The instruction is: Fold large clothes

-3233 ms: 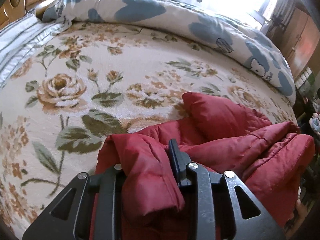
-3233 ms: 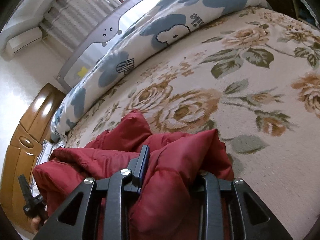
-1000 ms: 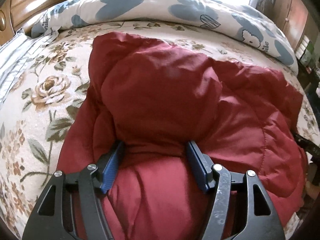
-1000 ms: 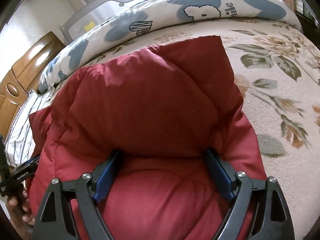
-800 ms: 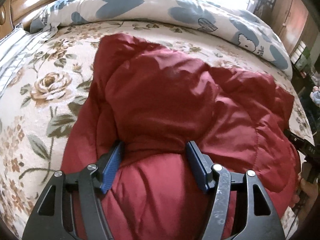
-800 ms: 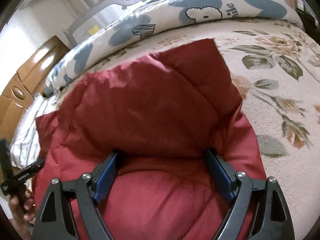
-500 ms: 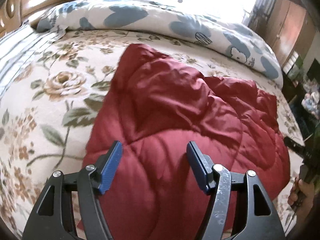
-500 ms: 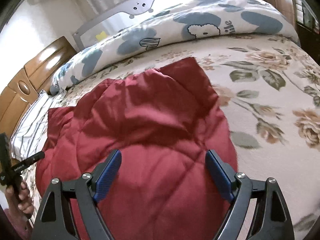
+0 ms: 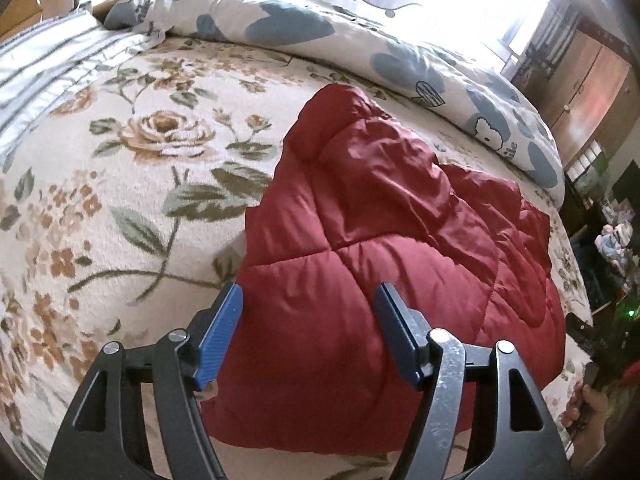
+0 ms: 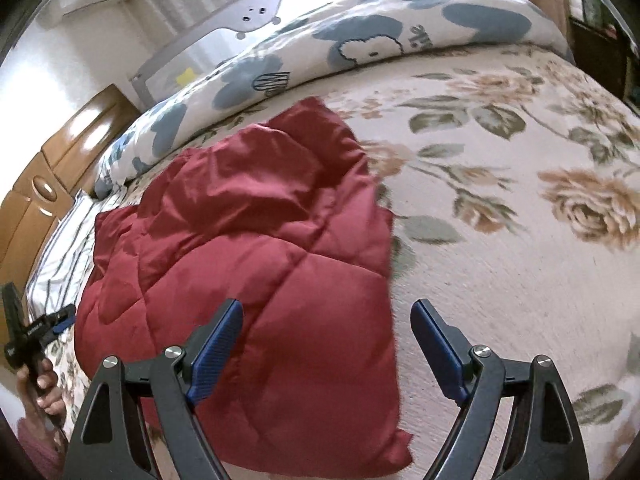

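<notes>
A dark red quilted padded jacket (image 9: 384, 240) lies folded into a thick rectangle on the floral bedspread (image 9: 120, 184); it also shows in the right wrist view (image 10: 256, 240). My left gripper (image 9: 310, 332) is open and empty, raised over the jacket's near left corner. My right gripper (image 10: 328, 344) is open and empty, above the jacket's near right edge. The left gripper and the hand on it (image 10: 28, 344) show at the left edge of the right wrist view.
A rolled white quilt with blue shapes (image 9: 360, 44) lies along the far side of the bed, also in the right wrist view (image 10: 360, 40). A striped pillow (image 9: 48, 68) and wooden headboard (image 10: 48, 168) are at the head end. Wooden cabinets (image 9: 592, 92) stand past the bed's foot.
Both grippers held bunched jacket cloth, laid the flap over the jacket, opened and let go. Since then both have pulled back and risen away from it.
</notes>
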`<state>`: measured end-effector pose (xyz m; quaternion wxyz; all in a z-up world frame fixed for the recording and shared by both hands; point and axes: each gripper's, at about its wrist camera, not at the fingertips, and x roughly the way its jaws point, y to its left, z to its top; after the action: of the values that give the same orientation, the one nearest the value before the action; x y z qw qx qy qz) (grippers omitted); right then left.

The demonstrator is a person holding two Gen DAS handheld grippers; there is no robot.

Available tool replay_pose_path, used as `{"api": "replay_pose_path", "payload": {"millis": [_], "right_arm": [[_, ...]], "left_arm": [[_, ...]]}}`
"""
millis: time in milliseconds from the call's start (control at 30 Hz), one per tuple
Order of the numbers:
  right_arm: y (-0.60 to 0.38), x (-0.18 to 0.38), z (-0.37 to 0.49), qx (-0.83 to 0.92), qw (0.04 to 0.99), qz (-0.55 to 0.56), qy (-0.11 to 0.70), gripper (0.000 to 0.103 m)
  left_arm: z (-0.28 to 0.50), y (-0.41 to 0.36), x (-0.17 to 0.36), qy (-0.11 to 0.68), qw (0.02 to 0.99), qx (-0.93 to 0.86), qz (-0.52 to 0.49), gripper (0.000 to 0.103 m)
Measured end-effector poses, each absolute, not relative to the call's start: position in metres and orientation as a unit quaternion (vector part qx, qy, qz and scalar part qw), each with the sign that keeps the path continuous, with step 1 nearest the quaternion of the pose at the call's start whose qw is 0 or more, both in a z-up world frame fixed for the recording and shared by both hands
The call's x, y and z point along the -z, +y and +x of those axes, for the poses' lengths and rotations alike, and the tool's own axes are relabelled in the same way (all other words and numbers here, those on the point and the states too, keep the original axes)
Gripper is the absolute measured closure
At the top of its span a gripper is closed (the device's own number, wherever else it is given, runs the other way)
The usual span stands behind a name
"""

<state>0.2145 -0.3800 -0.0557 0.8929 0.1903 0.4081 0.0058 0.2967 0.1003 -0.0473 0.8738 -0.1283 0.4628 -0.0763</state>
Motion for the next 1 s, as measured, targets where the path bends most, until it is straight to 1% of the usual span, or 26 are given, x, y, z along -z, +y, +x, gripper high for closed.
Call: {"api": "replay_pose_path", "payload": {"millis": [167, 233, 467, 633, 733, 867, 967, 1000], "right_arm": [[-0.389, 0.062, 0.215, -0.003, 0.886, 0.197, 0.421, 0.016], [-0.391, 0.065, 0.215, -0.005, 0.882, 0.205, 0.425, 0.016], [-0.403, 0.079, 0.223, -0.024, 0.861, 0.260, 0.436, 0.015], [-0.410, 0.092, 0.235, -0.036, 0.843, 0.296, 0.448, 0.011], [-0.410, 0.103, 0.247, -0.064, 0.824, 0.323, 0.461, 0.004], [-0.409, 0.119, 0.258, -0.094, 0.801, 0.357, 0.471, 0.001], [-0.407, 0.123, 0.262, -0.106, 0.797, 0.366, 0.469, 0.000], [-0.405, 0.124, 0.263, -0.114, 0.795, 0.368, 0.468, 0.000]], "left_arm": [[0.298, 0.109, 0.056, 0.468, 0.867, 0.076, -0.151, 0.034], [0.300, 0.115, 0.059, 0.470, 0.863, 0.080, -0.168, 0.031], [0.310, 0.126, 0.074, 0.482, 0.843, 0.096, -0.220, 0.030], [0.320, 0.121, 0.081, 0.489, 0.833, 0.110, -0.235, 0.022], [0.329, 0.120, 0.088, 0.498, 0.819, 0.125, -0.257, 0.017], [0.338, 0.115, 0.100, 0.509, 0.803, 0.139, -0.276, 0.011], [0.342, 0.114, 0.111, 0.516, 0.793, 0.149, -0.287, 0.008], [0.344, 0.114, 0.114, 0.518, 0.788, 0.153, -0.295, 0.009]]}}
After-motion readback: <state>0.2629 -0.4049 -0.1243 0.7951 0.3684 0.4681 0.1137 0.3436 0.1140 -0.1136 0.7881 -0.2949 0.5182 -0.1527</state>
